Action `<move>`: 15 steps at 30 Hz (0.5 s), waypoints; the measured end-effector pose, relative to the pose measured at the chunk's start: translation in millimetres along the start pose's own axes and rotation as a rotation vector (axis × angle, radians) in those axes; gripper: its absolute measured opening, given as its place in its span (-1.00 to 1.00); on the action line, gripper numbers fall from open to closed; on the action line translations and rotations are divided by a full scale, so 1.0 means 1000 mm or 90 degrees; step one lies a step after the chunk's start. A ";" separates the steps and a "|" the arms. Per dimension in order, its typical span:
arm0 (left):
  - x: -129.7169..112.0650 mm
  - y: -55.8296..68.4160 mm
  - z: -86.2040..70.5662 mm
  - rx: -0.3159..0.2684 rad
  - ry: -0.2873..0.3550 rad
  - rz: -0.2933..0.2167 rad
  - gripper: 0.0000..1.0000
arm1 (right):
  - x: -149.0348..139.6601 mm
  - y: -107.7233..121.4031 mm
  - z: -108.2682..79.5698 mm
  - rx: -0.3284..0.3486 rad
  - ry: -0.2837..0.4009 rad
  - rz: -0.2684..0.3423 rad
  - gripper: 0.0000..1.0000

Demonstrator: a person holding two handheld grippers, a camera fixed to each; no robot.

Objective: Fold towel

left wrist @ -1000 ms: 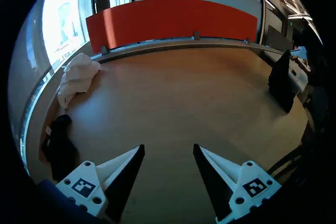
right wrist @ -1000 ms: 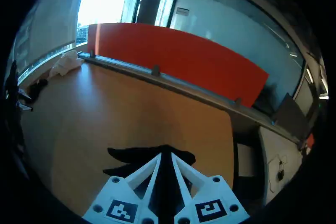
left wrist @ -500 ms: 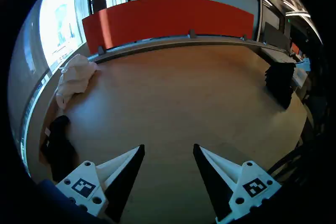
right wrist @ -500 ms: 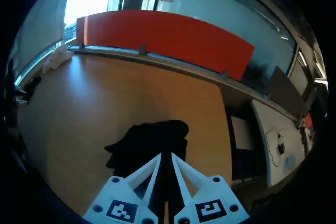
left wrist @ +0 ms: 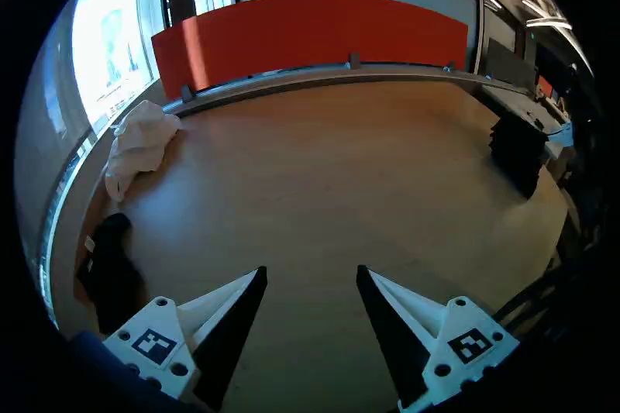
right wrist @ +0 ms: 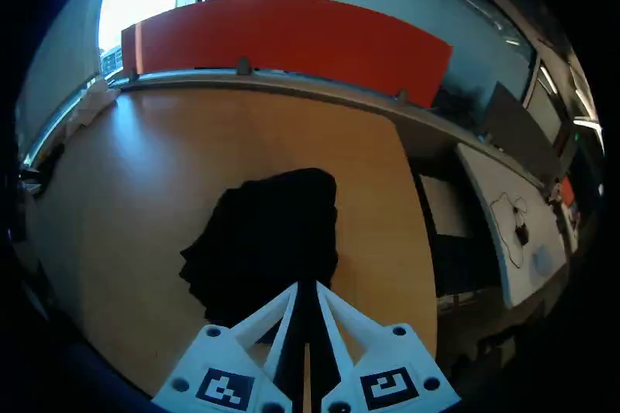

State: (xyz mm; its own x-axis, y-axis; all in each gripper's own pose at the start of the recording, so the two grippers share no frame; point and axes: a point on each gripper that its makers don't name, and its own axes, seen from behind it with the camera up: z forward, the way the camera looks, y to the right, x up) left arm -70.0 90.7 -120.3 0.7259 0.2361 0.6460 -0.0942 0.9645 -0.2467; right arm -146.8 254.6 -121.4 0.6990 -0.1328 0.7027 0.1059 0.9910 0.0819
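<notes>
A black towel (right wrist: 267,246) lies bunched on the wooden table (right wrist: 155,165), directly ahead of my right gripper (right wrist: 308,289). Its fingers are closed to a narrow slit, pinching the towel's near edge. In the left gripper view the same black towel (left wrist: 515,153) shows as a dark heap at the table's right edge. My left gripper (left wrist: 310,277) hovers open over bare wood, nothing between its fingers. A crumpled white towel (left wrist: 139,146) lies far left by the window.
A small black cloth (left wrist: 108,266) sits near the left table edge. An orange partition (left wrist: 310,29) runs along the table's far side. Beyond the right edge stands a white desk (right wrist: 504,235) with cables.
The right gripper's view has tipped down and drawn back, so more of the black towel shows, lying flatter. In the left gripper view the black heap has dropped lower. The left gripper has barely moved.
</notes>
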 end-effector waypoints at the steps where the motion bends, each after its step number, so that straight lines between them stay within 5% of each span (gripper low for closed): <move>1: 0.000 0.000 0.000 0.001 0.000 0.000 0.70 | -0.004 0.001 0.001 -0.001 -0.005 0.001 -0.96; 15: -0.004 -0.004 -0.001 0.008 -0.006 0.002 0.71 | -0.057 0.014 0.025 -0.012 -0.073 0.043 -0.96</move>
State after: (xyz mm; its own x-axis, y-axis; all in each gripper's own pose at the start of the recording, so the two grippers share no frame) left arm -71.8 85.6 -123.1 0.7191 0.2396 0.6522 -0.1044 0.9653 -0.2395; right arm -202.6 275.9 -142.3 0.6191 -0.0617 0.7829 0.0749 0.9970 0.0194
